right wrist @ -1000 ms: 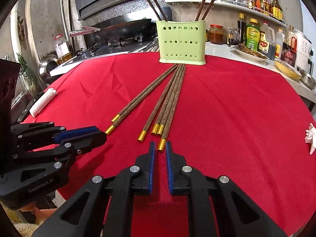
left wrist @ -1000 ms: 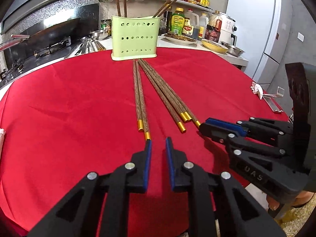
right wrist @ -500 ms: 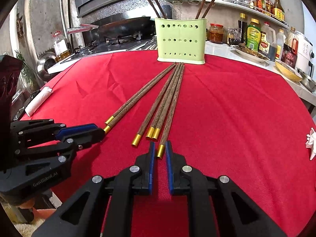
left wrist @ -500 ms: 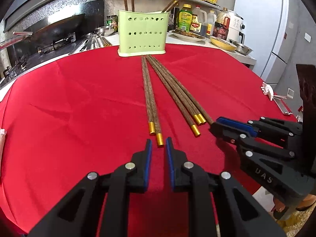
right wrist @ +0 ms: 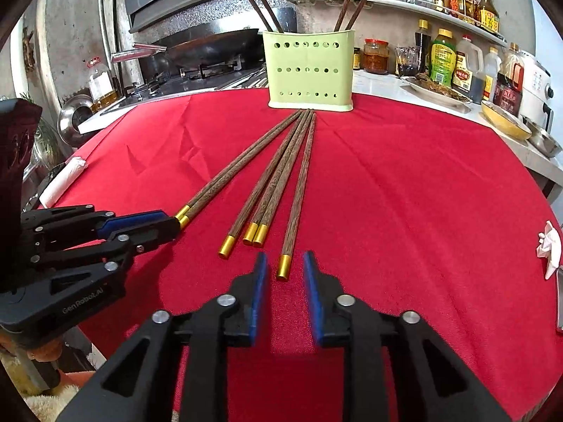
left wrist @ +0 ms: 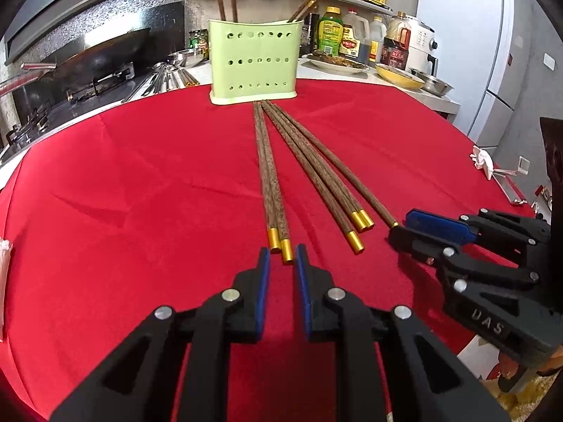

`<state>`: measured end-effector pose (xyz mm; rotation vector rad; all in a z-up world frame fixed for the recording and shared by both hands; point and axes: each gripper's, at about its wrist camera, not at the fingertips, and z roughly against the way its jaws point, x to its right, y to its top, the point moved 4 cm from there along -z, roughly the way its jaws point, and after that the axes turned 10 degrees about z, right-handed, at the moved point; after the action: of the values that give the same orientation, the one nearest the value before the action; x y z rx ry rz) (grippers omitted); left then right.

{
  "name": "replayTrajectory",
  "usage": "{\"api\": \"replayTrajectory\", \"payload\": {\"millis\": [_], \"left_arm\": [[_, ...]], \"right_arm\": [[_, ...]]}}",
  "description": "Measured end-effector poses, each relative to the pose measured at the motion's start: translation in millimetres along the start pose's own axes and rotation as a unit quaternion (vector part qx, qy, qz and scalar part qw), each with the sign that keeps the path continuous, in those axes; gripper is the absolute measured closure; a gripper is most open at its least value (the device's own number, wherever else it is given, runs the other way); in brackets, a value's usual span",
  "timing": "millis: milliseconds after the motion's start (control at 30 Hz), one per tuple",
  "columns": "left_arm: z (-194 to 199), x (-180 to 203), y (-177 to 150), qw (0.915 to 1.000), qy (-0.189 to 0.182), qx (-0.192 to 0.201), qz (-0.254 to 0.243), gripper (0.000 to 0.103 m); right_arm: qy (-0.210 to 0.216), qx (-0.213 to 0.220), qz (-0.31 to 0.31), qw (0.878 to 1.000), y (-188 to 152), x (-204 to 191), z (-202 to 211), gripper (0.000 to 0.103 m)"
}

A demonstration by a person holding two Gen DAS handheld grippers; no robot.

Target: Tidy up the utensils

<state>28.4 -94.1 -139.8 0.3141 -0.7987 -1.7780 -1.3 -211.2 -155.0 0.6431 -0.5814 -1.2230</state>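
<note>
Bright, even overhead light floods the round red tablecloth; shadows stay soft, focus sharp, fisheye bending and darkening the corners.

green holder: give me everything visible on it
The holder is a pale green plastic caddy, upright at the far edge of the red cloth. Its front wall is slightly curved, with three rows of round holes and a flared base. Four dark chopsticks with gold ends stand in it, two leaning left, two leaning right. The tips of the six loose chopsticks on the cloth end at its base. Neither gripper touches it.
</note>
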Motion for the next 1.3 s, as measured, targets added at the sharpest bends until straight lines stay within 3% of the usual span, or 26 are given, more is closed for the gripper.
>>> {"api": "replayTrajectory", "payload": {"millis": [167, 233, 433, 567, 667, 833, 967, 1033, 1300], "left_arm": [[0.0, 1.7, -1.7, 0.9999, 0.007, 0.003, -0.014, 0.091], [0.9, 0.1, -2.8, 0.9996, 0.018, 0.005, -0.021, 0.096], [10.5, -17.3, -5.9, 0.9992, 0.037, 0.008, -0.012, 0.102], [17.4, -30.2, -9.8, 0.9991, 0.041, 0.003, 0.002, 0.102], [22.1, -30.0, -10.4, 1.0, 0.002, -0.003, 0.005, 0.102], [21.9, -43.1, 9.5, 0.9996, 0.002, 0.021, 0.019, 0.102], [11.6, -42.6, 20.4, 0.9996, -0.014, 0.014, 0.023, 0.102], [7.3, -39.1, 25.0, 0.9996, -0.017, 0.014, 0.016, 0.102], [-16.3, -28.4, 31.8, 0.9998, -0.014, -0.011, -0.001, 0.102]], "right_arm": [[-0.016, 0.002, 0.012, 1.0, 0.0, -1.2, -0.2, 0.081], [-0.02, 0.001, 0.014, 1.0, -0.4, 0.3, 0.6, 0.094], [-0.047, -0.005, 0.001, 0.999, -4.3, 12.6, 4.3, 0.096], [-0.058, -0.009, -0.01, 0.998, -7.4, 21.3, 6.3, 0.096], [-0.042, -0.012, -0.016, 0.999, -8.1, 23.4, 6.9, 0.095], [-0.035, -0.009, -0.022, 0.999, -6.4, 27.0, 9.5, 0.094], [-0.038, -0.007, -0.027, 0.999, -4.1, 30.4, 10.3, 0.093], [-0.038, -0.007, -0.029, 0.999, -3.5, 31.6, 10.4, 0.082], [-0.047, -0.005, -0.032, 0.998, 0.9, 36.0, 10.5, 0.08]]}}
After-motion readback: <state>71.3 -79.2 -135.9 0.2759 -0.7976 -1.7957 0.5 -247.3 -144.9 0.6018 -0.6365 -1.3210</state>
